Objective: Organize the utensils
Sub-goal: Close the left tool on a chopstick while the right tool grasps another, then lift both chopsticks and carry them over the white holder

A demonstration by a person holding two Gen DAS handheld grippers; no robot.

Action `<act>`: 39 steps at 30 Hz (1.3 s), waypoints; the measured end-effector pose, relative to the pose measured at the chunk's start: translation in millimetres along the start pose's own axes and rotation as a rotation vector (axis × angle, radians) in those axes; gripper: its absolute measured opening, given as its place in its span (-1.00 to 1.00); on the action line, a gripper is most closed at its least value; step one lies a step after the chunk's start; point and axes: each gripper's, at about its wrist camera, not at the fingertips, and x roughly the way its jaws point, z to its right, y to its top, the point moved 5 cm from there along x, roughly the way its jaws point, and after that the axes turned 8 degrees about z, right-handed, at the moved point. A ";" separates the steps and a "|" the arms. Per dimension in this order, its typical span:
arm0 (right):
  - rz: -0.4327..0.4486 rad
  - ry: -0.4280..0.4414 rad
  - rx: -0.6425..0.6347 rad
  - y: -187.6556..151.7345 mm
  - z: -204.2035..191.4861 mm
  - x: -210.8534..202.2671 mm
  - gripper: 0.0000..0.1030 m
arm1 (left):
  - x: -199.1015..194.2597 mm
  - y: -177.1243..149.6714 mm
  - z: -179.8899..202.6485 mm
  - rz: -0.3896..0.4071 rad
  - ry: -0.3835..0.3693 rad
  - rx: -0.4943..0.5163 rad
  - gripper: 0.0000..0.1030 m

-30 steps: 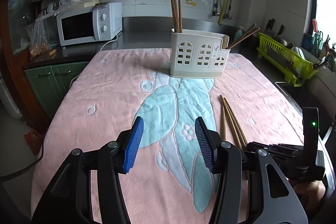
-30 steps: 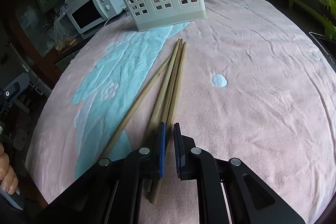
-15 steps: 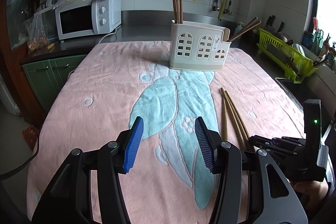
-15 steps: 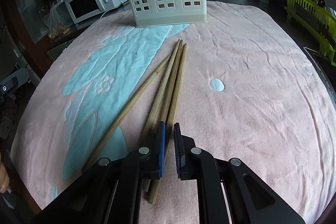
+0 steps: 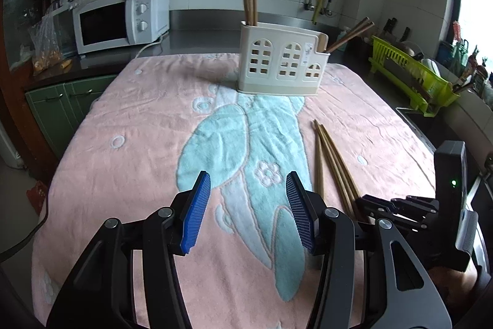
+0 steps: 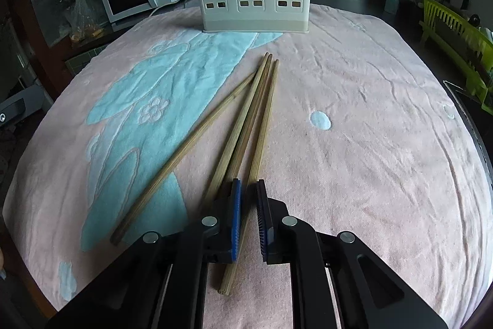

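- Left gripper [image 5: 248, 213], lower centre of my left wrist view: jaws spread wide, blue pads [image 5: 194, 215] facing one another with nothing between them, above the pink-and-teal towel [image 5: 129, 144]
- Right gripper [image 6: 247, 216], lower centre of my right wrist view: jaws narrow, a slim gap between the pads; one chopstick runs through that gap, but I cannot tell whether the pads press on it
- Loose chopsticks [image 6: 246, 125], centre of the right wrist view: four lie flat on the towel; three lie close together, converging toward the holder, and the fourth [image 6: 181, 156] splays off toward the lower left. In the left wrist view the same chopsticks [image 5: 331, 156] appear right of centre, their near ends hidden behind the right gripper's black body [image 5: 397, 210]
- Utensil holder [image 5: 282, 62], upper centre of the left wrist view: cream, window-shaped cut-outs, upright at the far end of the towel; chopsticks [image 5: 249, 0] stand nearly upright at its left end, others [image 5: 349, 36] lean out at its right end
- Background, left wrist view: white microwave [image 5: 120, 20] at upper left, green dish rack [image 5: 409, 74] at right
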 end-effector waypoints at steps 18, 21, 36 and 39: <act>0.096 0.005 0.031 2.5 26.8 -36.2 -0.86 | 53.0 -57.4 70.7 -0.197 -0.230 0.073 -0.29; 0.123 0.004 0.029 5.9 29.0 -44.8 -0.86 | 61.0 -62.4 78.0 -0.216 -0.236 0.088 -0.44; 0.222 0.020 0.025 27.5 39.2 -74.8 -0.86 | 76.7 -64.3 81.6 -0.224 -0.163 0.102 -0.80; 0.227 0.023 0.022 29.0 38.8 -76.2 -0.86 | 78.1 -62.6 80.0 -0.230 -0.141 0.097 -0.88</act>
